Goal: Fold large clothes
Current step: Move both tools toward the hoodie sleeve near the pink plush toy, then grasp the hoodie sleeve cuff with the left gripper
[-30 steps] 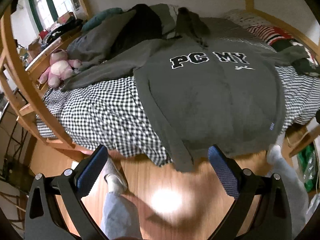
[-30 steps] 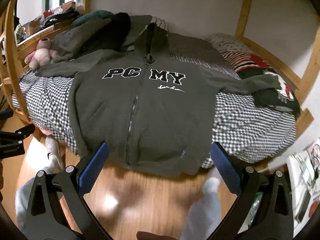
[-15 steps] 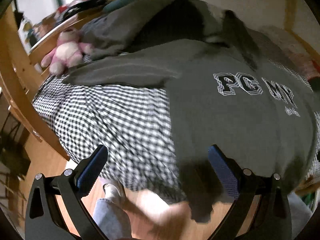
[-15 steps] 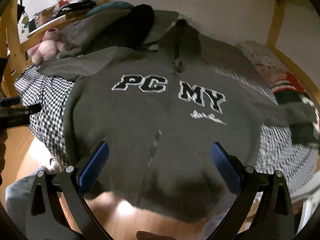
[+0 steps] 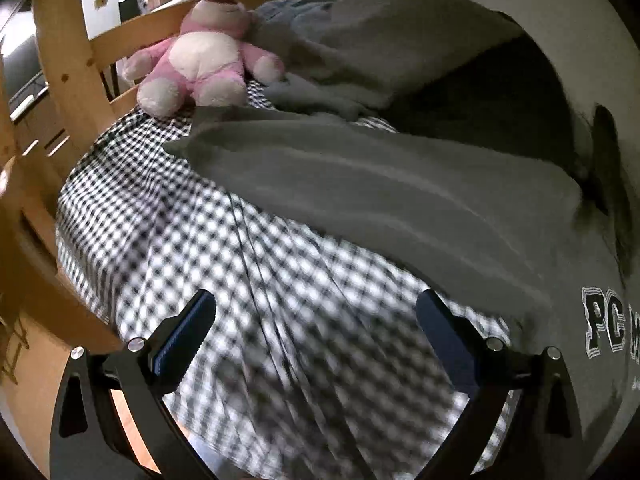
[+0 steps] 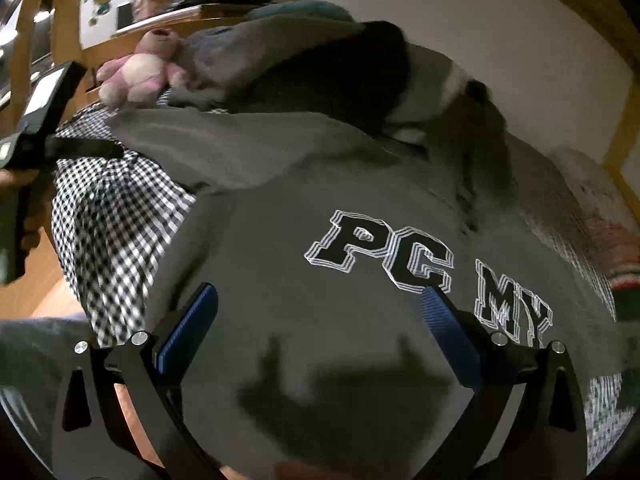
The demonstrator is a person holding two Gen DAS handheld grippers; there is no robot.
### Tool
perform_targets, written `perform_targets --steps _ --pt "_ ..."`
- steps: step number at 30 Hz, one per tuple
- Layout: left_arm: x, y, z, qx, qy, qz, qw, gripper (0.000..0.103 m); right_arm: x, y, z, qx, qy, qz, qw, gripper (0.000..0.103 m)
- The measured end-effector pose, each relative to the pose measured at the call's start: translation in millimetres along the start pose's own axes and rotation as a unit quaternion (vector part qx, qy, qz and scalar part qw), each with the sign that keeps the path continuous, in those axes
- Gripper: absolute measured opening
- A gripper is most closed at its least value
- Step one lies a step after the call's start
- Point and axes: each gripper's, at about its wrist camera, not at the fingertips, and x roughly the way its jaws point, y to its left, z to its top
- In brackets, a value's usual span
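Note:
A large grey zip hoodie (image 6: 300,312) with "PC MY" lettering lies spread flat, front up, on a black-and-white checked bed sheet (image 5: 248,280). Its left sleeve (image 5: 360,184) stretches out across the sheet towards the bed's left end. My left gripper (image 5: 316,336) is open and empty, low over the sheet just in front of that sleeve. My right gripper (image 6: 320,328) is open and empty, close above the hoodie's chest, left of the zip. The left gripper also shows at the left edge of the right wrist view (image 6: 36,120).
A pink plush toy (image 5: 200,64) sits at the bed's left end against the wooden bed frame (image 5: 68,60). A heap of grey and black clothes (image 5: 420,56) lies along the far side by the wall. Wooden floor (image 6: 36,296) shows below the bed edge.
Both grippers have moved forward and down from over the floor to close above the bed. The left one has swung left towards the sleeve; the right one has closed in on the chest.

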Motion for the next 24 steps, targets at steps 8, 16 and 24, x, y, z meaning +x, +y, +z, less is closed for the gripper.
perform_targets --steps 8,16,24 --pt "82.6 72.8 69.6 -0.083 0.010 -0.020 0.9963 0.099 69.3 94.0 61.4 -0.127 -0.038 0.017 0.991 0.100" --pt "134.7 108.0 102.2 -0.147 0.086 -0.128 0.9771 0.099 106.2 134.5 104.3 -0.126 -0.044 0.040 0.990 0.100" --pt "159.7 162.0 111.3 -0.304 0.065 -0.281 0.9079 0.098 118.3 134.8 107.9 -0.107 -0.047 0.044 0.992 0.100"
